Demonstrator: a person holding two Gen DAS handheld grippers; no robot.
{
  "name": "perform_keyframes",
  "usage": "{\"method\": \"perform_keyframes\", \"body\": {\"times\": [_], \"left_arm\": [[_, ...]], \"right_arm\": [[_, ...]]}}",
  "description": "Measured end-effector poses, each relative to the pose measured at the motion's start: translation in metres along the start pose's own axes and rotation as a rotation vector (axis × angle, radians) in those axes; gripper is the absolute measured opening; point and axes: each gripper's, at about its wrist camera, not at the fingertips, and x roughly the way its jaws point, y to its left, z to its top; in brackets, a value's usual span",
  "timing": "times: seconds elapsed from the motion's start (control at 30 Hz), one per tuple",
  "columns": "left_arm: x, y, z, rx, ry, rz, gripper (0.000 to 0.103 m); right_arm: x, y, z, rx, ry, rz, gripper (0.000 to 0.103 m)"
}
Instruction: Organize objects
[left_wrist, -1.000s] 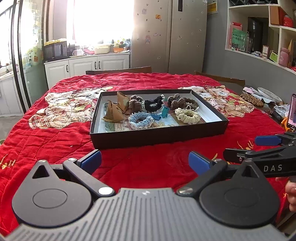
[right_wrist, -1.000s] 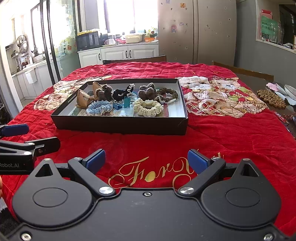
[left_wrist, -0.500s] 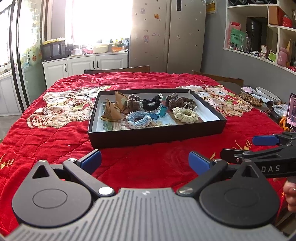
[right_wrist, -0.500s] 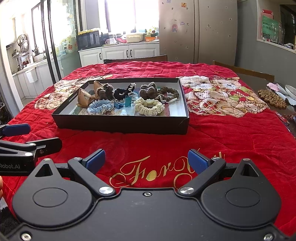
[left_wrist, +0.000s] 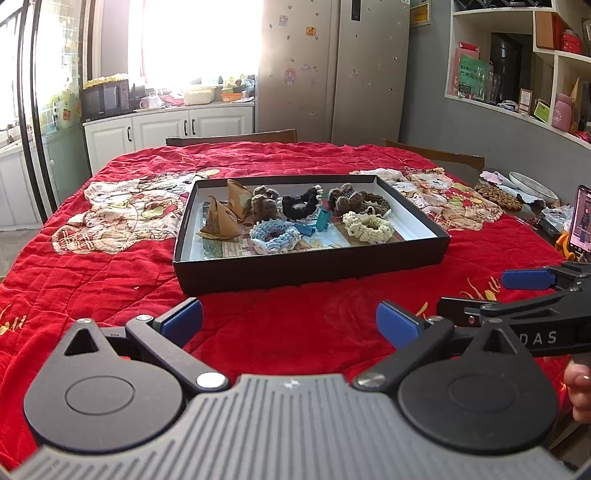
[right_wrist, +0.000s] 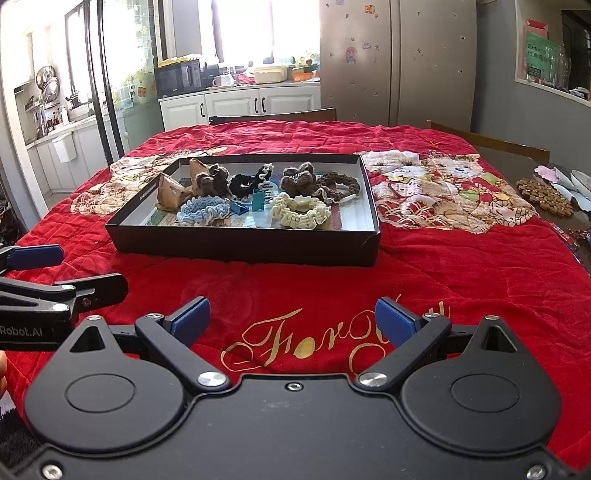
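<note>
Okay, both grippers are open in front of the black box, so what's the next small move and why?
Probably ease the right gripper forward over the black box's near wall toward the cream scrunchie: its fingers are open and empty, and that scrunchie lies nearest.

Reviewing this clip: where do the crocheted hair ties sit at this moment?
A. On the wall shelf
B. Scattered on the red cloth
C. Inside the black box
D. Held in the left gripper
C: the blue hair tie and cream hair tie lie inside the black box, while the left gripper and right gripper are open and hold nothing.
</note>
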Motion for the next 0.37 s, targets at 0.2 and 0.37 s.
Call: {"method": "perform_keyframes", "body": {"times": [0.2,0.37], "left_arm": [[0.0,-0.0003,-0.0002,0.001,-0.001,-0.002,0.103],[-0.0012,0.0008,0.0004,-0.007,-0.015,-0.016,0.103]], "right_arm": [[0.0007,0.0012,-0.0006,-0.002,0.004,0.002,0.096],[0.0017,0.001,-0.0013,-0.002,0.009,0.003,0.096]]}}
